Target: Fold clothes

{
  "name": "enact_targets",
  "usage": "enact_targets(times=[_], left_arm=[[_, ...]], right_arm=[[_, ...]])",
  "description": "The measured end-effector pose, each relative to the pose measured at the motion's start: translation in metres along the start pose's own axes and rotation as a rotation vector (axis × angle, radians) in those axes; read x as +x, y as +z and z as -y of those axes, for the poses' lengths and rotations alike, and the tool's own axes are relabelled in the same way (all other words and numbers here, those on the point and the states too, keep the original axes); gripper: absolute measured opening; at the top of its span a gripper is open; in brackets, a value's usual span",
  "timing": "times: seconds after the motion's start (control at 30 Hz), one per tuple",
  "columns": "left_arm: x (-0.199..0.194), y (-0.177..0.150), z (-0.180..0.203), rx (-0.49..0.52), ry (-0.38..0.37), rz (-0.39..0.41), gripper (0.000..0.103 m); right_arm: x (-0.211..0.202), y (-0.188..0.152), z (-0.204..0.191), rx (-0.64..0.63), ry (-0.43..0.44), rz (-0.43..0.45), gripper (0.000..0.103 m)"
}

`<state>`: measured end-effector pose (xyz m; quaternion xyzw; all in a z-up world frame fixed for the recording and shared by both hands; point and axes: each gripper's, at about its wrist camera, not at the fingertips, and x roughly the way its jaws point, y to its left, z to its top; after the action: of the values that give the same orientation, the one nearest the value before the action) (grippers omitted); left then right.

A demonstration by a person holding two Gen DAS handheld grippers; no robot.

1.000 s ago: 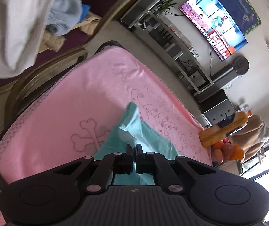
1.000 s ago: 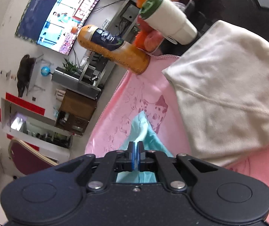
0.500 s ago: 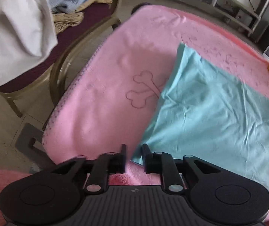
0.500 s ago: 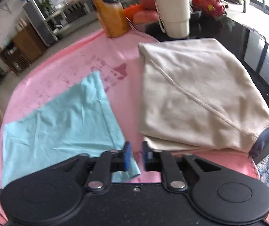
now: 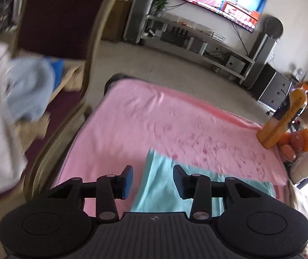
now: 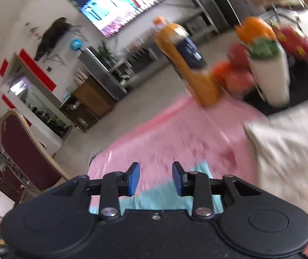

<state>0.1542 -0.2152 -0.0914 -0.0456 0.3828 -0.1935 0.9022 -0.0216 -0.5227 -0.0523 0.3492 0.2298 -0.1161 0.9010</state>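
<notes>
We see the left gripper (image 5: 152, 180) and right gripper (image 6: 155, 178) with jaws just opened, nothing between them; teal cloth (image 5: 164, 185) lies flat on the pink blanket (image 5: 132, 125); beige garment (image 6: 289, 142) beside it.

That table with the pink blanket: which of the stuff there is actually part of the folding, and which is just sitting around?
Part of the folding:
- teal cloth, lying flat on the pink blanket
- beige garment, beside it on the blanket
- clothes pile on the chair

Just lying about:
- orange bottle
- fruit
- white cup
- TV
</notes>
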Motion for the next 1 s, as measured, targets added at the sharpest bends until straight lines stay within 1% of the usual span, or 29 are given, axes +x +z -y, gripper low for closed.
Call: enact_targets(times=[0.07,0.1,0.13,0.2,0.23,0.27,0.3,0.33,0.37,0.43,0.5,0.53,0.67,0.77,0.8,0.83,0.9,0.97,1.0], left_arm=[[0.03,0.006,-0.002,0.018,0.001,-0.027,0.045],[0.046,0.007,-0.007,-0.001,0.004,-0.046,0.044],[0.061,0.005,-0.016,-0.045,0.004,-0.073,0.044],[0.089,0.002,-0.035,-0.142,-0.001,-0.135,0.043],[0.095,0.002,-0.04,-0.169,-0.025,-0.156,0.043],[0.099,0.003,-0.044,-0.193,-0.052,-0.175,0.043],[0.104,0.004,-0.048,-0.217,-0.079,-0.195,0.044],[0.106,0.006,-0.049,-0.208,-0.095,-0.193,0.047],[0.108,0.009,-0.047,-0.192,-0.094,-0.184,0.048],[0.113,0.011,-0.046,-0.186,-0.089,-0.17,0.048],[0.122,0.012,-0.046,-0.208,-0.117,-0.18,0.048],[0.126,0.012,-0.045,-0.215,-0.12,-0.188,0.047],[0.139,0.01,-0.04,-0.232,-0.119,-0.213,0.041],[0.145,0.011,-0.036,-0.24,-0.121,-0.222,0.034],[0.147,0.012,-0.035,-0.236,-0.112,-0.225,0.031],[0.149,0.012,-0.034,-0.231,-0.108,-0.231,0.024],[0.154,0.011,-0.031,-0.214,-0.09,-0.242,0.023],[0.158,0.011,-0.03,-0.204,-0.077,-0.245,0.022],[0.159,0.011,-0.03,-0.203,-0.074,-0.247,0.021]], right_arm=[[0.024,0.006,0.002,-0.015,-0.019,0.019,0.046],[0.038,0.007,0.007,-0.013,-0.037,0.023,0.054],[0.051,0.006,0.015,-0.003,-0.064,0.022,0.059],[0.076,-0.001,0.038,0.035,-0.131,0.01,0.059],[0.087,-0.005,0.051,0.064,-0.163,-0.01,0.059],[0.095,-0.009,0.062,0.101,-0.193,-0.048,0.058],[0.103,-0.01,0.072,0.14,-0.209,-0.098,0.056],[0.11,-0.009,0.08,0.167,-0.201,-0.137,0.052],[0.115,-0.007,0.084,0.176,-0.19,-0.151,0.049],[0.121,-0.004,0.088,0.176,-0.195,-0.153,0.043],[0.126,-0.005,0.092,0.196,-0.192,-0.161,0.037],[0.129,-0.007,0.094,0.21,-0.185,-0.17,0.036],[0.138,-0.01,0.095,0.211,-0.197,-0.182,0.036],[0.145,-0.01,0.095,0.24,-0.172,-0.189,0.035],[0.149,-0.011,0.096,0.246,-0.164,-0.196,0.032],[0.155,-0.012,0.095,0.245,-0.163,-0.207,0.028],[0.164,-0.014,0.094,0.234,-0.174,-0.223,0.024],[0.17,-0.015,0.093,0.233,-0.174,-0.231,0.023],[0.172,-0.016,0.093,0.241,-0.167,-0.231,0.018]])
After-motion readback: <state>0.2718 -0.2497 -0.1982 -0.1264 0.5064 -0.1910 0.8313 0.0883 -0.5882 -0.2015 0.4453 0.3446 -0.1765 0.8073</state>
